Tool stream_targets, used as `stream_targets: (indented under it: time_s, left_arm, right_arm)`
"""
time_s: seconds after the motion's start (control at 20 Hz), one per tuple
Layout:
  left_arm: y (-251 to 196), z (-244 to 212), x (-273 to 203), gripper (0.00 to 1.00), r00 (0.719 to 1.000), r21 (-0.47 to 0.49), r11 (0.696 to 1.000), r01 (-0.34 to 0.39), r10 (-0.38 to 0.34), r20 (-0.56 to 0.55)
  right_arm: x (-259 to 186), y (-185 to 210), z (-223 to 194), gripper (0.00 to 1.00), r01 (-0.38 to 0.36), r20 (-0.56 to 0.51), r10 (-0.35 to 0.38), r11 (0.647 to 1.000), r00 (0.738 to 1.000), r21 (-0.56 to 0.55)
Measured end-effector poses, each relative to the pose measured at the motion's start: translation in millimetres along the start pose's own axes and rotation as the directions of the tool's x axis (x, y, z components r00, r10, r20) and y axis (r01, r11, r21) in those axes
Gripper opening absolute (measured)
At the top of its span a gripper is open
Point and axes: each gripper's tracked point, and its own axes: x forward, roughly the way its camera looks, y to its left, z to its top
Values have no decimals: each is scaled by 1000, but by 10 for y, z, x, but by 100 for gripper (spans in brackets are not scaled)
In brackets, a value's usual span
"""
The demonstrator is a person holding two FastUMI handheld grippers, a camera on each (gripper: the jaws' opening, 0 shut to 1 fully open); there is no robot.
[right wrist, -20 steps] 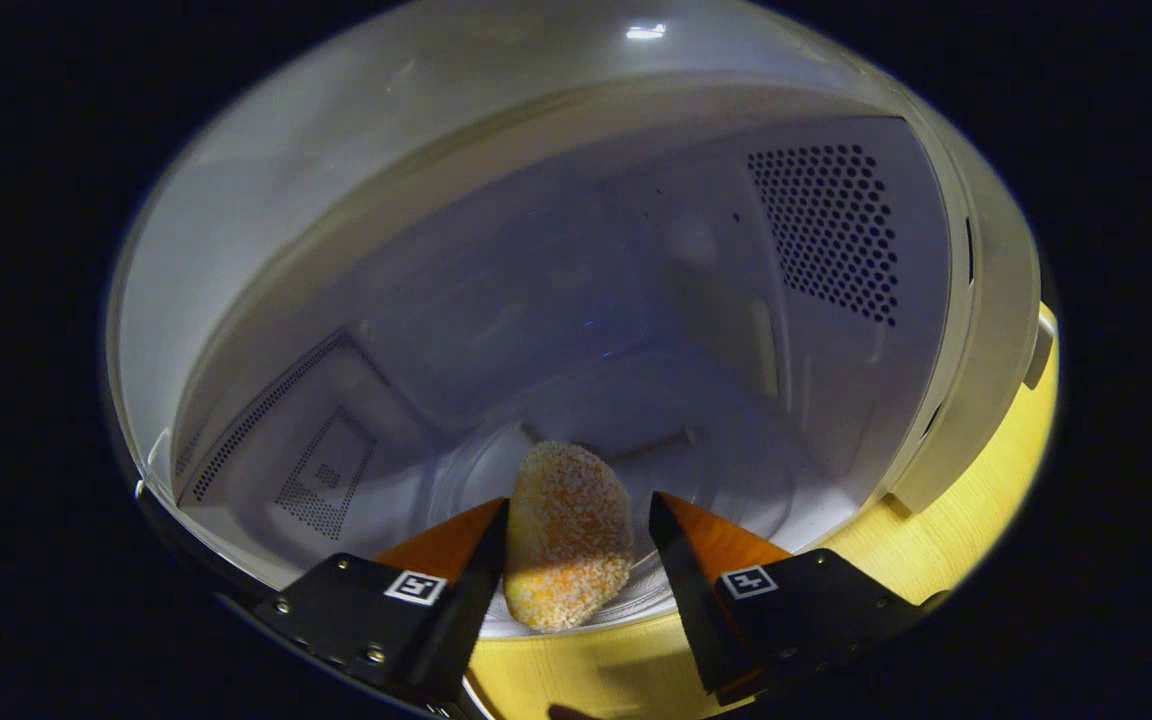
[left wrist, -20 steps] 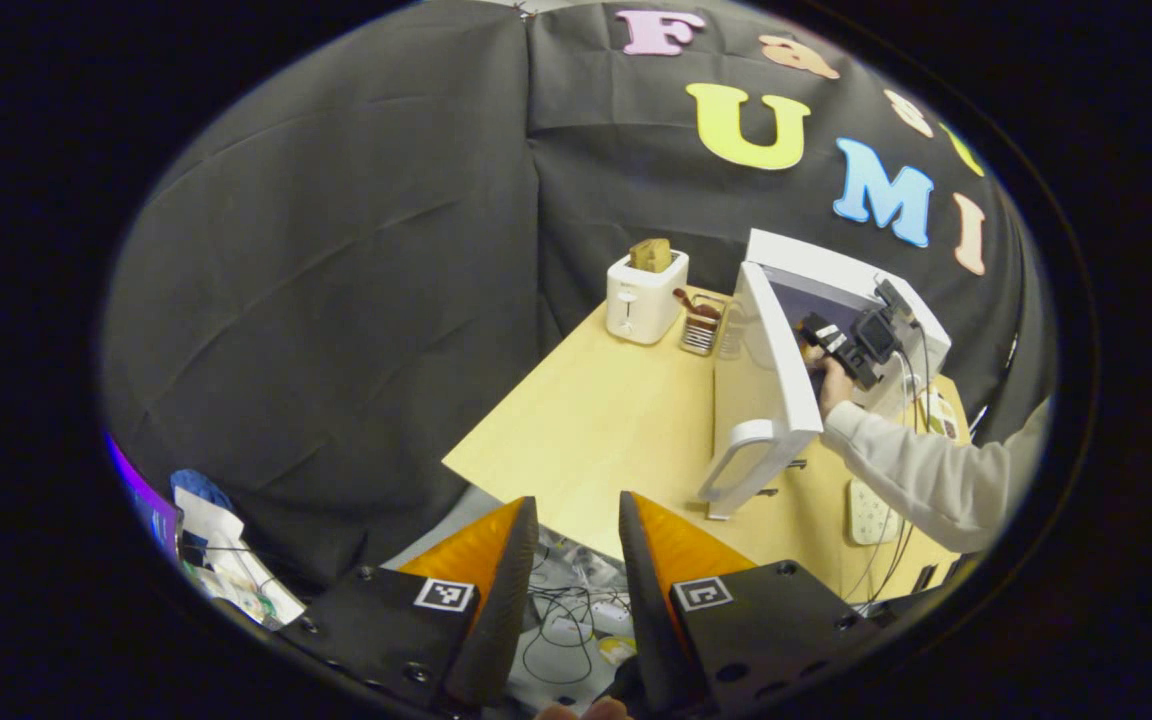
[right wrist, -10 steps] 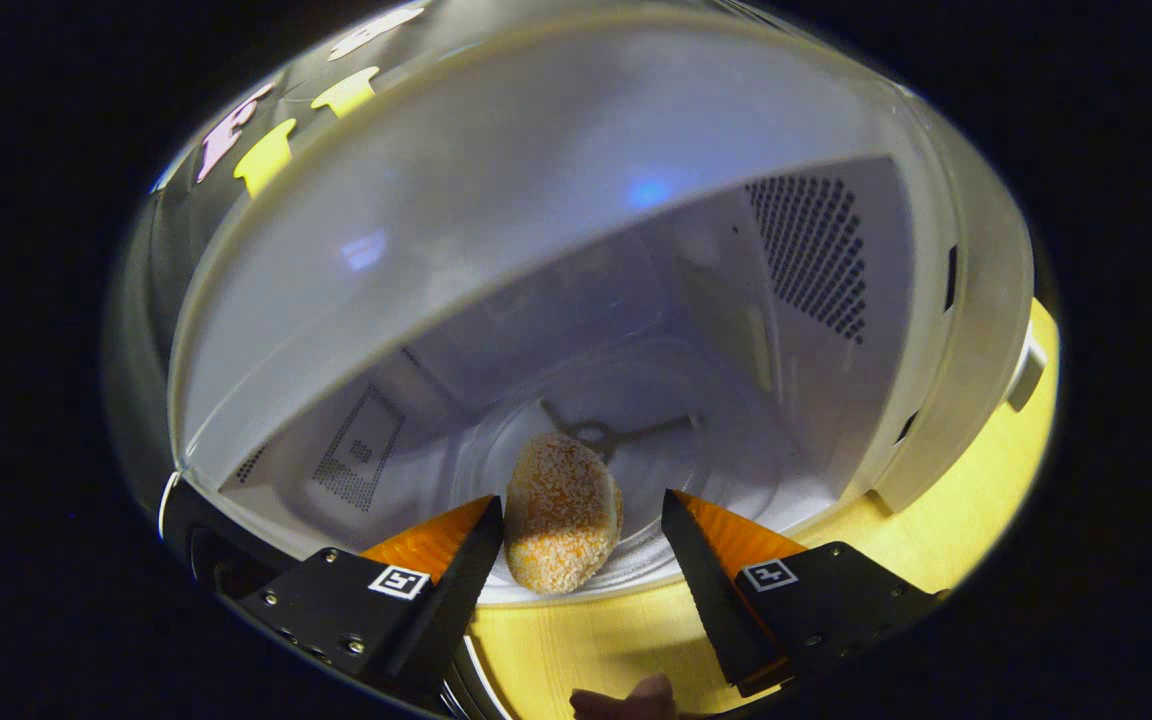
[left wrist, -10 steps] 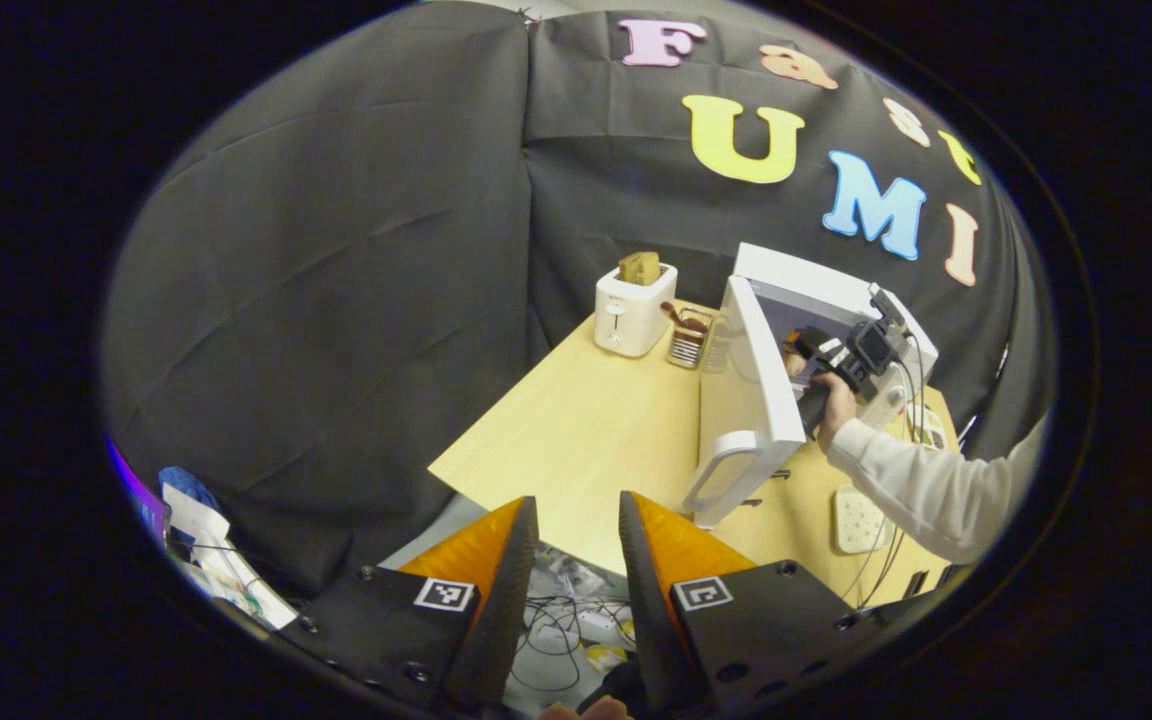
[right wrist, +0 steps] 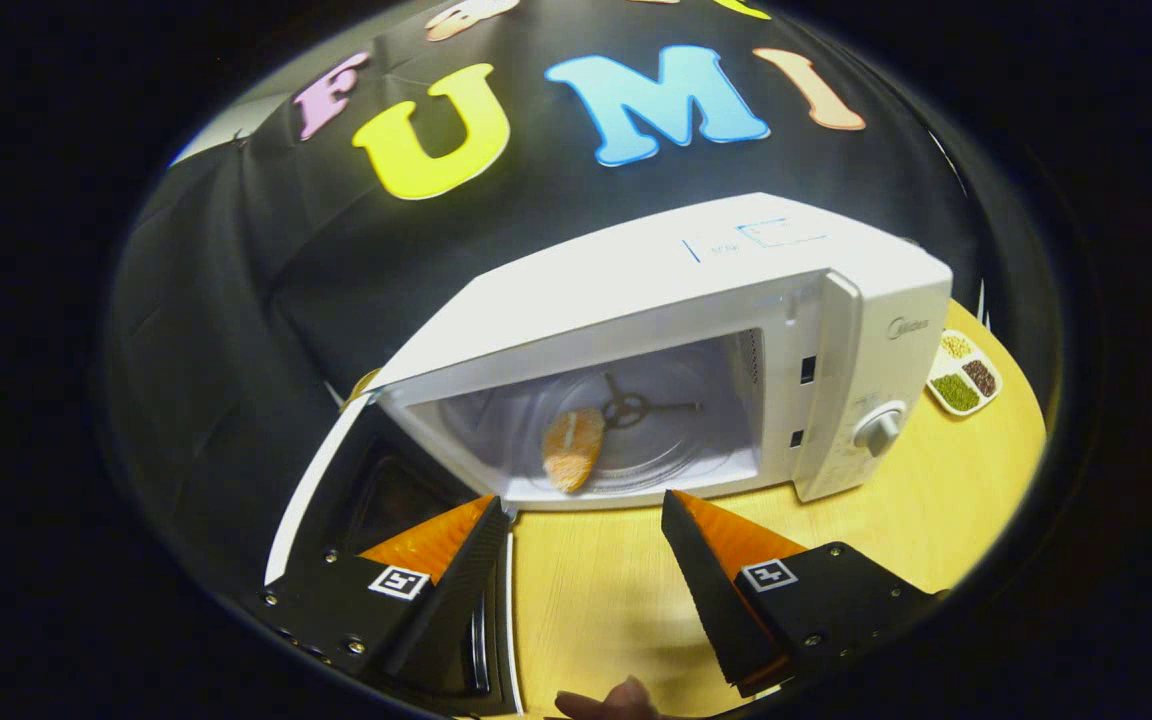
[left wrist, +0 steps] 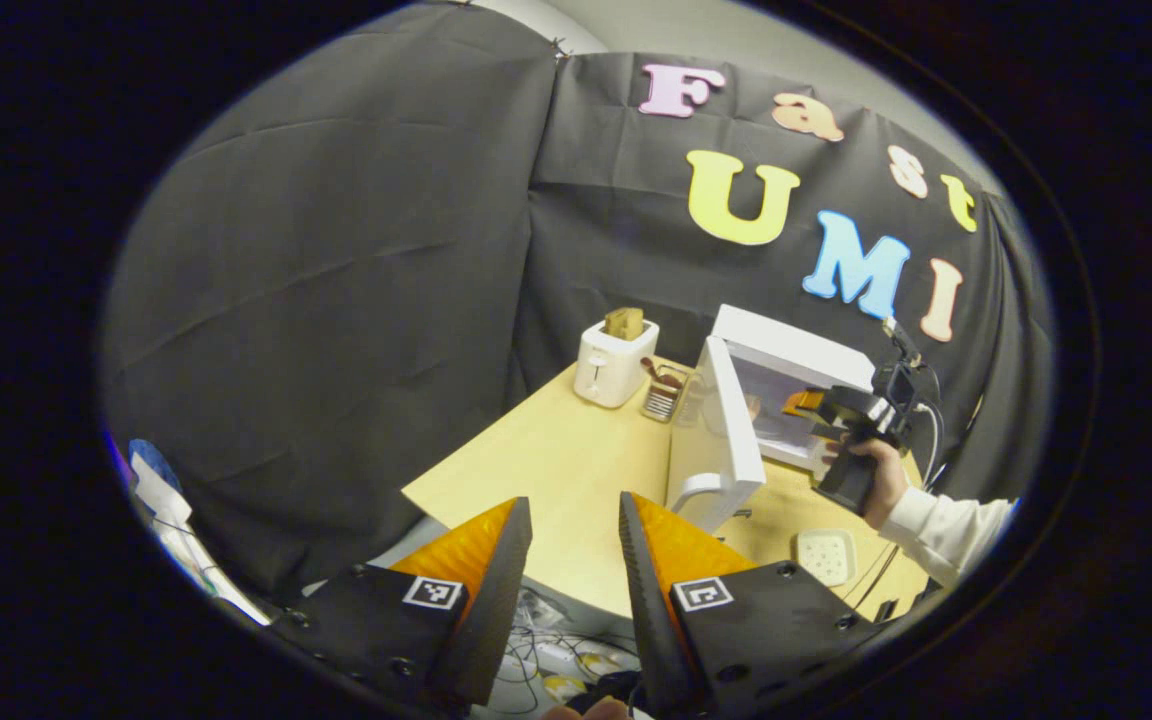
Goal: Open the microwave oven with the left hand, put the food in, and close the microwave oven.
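- Breaded food (right wrist: 573,447) now lies on the glass turntable (right wrist: 656,440) inside the microwave (right wrist: 696,300), door (left wrist: 726,430) open.
- Right gripper (right wrist: 586,545) has backed out over the tabletop (right wrist: 616,600), jaws apart, empty.
- Left gripper (left wrist: 571,560) still hangs beyond the tabletop's near edge, jaws apart.

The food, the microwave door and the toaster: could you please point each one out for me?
food (right wrist: 573,447): right gripper view, middle of its crumbed surface.
microwave door (left wrist: 726,425): left gripper view, its white outer face.
toaster (left wrist: 608,366): left gripper view, front of its white body.
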Motion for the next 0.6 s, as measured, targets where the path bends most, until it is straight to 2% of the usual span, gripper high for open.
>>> stream_targets:
  time_s: [0.05, 0.2, 0.25, 0.35, 0.45, 0.5, 0.6]
  left_arm:
    - [-45, 3, 29, 62, 999, -24, 999, 33, -32, 14]
    - [-160, -120, 204, 62, 992, -65, 990, 123, -122, 22]
    - [-136, -188, 303, 62, 992, -56, 990, 127, -126, 10]
    - [-132, -185, 374, 69, 993, -39, 992, 120, -120, 0]
    - [-162, -148, 334, 56, 995, -43, 994, 103, -104, -2]
    - [-184, -137, 283, 69, 995, -51, 994, 100, -100, 2]
    - [-245, -204, 199, 68, 996, -65, 994, 85, -86, -6]
  right_arm:
    - [-217, 31, -25, 97, -12, -1, 12, 999, 1000, -38]
    - [-846, 118, -167, 97, -53, -34, 49, 989, 998, -139]
    - [-1054, 127, -163, 97, -60, -27, 56, 982, 998, -179]
    - [-1420, 130, -160, 97, -79, -18, 77, 963, 997, -258]
    - [-1697, 121, -130, 97, -91, 7, 99, 939, 995, -332]
    - [-1812, 101, -124, 97, -92, 18, 106, 924, 994, -372]
    - [-1982, 60, -121, 97, -95, 27, 117, 903, 993, -419]
